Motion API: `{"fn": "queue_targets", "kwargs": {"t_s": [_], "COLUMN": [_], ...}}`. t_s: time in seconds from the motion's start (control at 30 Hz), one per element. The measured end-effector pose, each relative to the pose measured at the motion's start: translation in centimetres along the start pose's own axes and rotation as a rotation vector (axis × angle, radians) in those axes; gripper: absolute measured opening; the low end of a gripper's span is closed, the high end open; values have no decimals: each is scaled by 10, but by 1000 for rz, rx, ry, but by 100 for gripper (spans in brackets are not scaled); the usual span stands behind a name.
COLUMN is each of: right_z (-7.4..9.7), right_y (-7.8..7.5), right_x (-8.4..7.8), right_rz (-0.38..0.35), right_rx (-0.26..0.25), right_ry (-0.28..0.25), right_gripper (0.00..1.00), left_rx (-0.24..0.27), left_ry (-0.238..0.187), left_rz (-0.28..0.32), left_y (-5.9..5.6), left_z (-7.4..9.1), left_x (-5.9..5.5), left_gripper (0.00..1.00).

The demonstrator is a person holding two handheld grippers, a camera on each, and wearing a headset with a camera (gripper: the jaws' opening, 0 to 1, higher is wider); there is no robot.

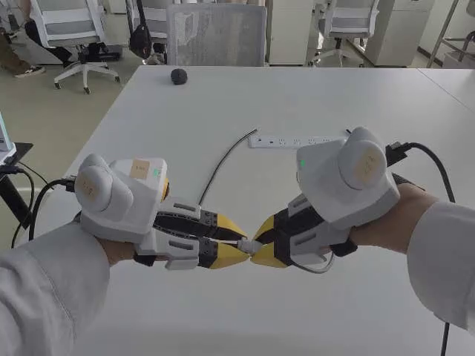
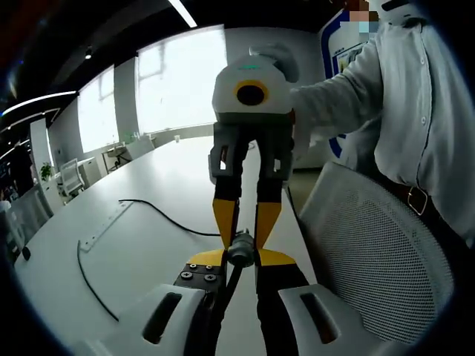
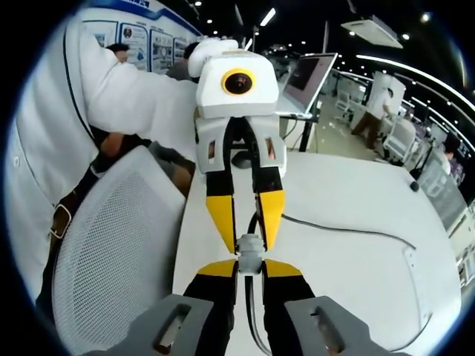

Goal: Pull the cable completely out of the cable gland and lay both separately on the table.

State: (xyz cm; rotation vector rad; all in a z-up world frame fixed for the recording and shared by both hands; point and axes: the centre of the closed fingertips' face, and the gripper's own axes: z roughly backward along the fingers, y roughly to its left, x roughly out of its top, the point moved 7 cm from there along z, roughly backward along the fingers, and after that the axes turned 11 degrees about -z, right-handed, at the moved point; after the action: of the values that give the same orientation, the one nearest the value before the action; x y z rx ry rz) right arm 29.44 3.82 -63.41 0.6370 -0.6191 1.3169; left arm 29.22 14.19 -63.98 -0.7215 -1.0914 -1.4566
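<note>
The left fingers (image 1: 226, 256) look clenched on the thin cable (image 1: 313, 271), the right fingers (image 1: 271, 257) on the small cable gland (image 1: 254, 246), tip to tip above the counter (image 1: 312, 96). The 2 seem light: gland hard (hold its body), cable limp, best pinched close.

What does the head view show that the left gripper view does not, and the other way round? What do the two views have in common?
Head view, not the left gripper view: the person's left sleeve and a grey loop of cable under the right gripper.
Left gripper view, not the head view: the person's belt, a mesh chair beside the person, and bright windows.
Both: the right gripper meeting the left gripper tip to tip at the cable gland, the power strip and the white table.
</note>
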Motion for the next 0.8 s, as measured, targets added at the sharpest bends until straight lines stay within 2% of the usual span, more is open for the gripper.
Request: {"fn": "queue_targets", "kwargs": {"t_s": [0.07, 0.13, 0.17, 0.2, 0.23, 0.3, 0.47, 0.53, 0.7, 0.8], "right_z": [0, 1, 3, 5, 6, 9, 9, 8, 3, -4], "right_y": [0, -4, -5, -4, -5, -4, 2, 2, 4, 5], "right_x": [0, 0, 0, -2, -3, -7, -18, -17, -4, -3], "right_rz": [-3, -19, -34, -69, -74, -69, -108, -111, -81, -56], "right_rx": [2, -18, -14, -6, -5, -7, 5, 0, -6, -6], "right_ry": [4, 1, -9, -17, -21, -22, -30, -36, -55, -35], "right_gripper": [9, 15, 21, 23, 24, 22, 17, 17, 10, 7], "left_rx": [-1, -4, -6, -6, -8, -7, -3, -2, -1, -3], "left_ry": [1, 4, 7, 10, 12, 18, 23, 21, 23, 26], "left_rz": [0, 0, -1, -2, -1, 0, 1, 7, 5, -1], "left_y": [0, 0, -1, -1, -1, -2, -2, -1, -2, -2], "left_z": [0, 0, 0, 1, 1, 3, 9, 11, 17, 19], "left_x": [0, -1, -1, -1, -2, -3, -3, -3, -1, 1], "left_gripper": [15, 15, 15, 15, 15, 15, 15, 15, 15, 15]}}
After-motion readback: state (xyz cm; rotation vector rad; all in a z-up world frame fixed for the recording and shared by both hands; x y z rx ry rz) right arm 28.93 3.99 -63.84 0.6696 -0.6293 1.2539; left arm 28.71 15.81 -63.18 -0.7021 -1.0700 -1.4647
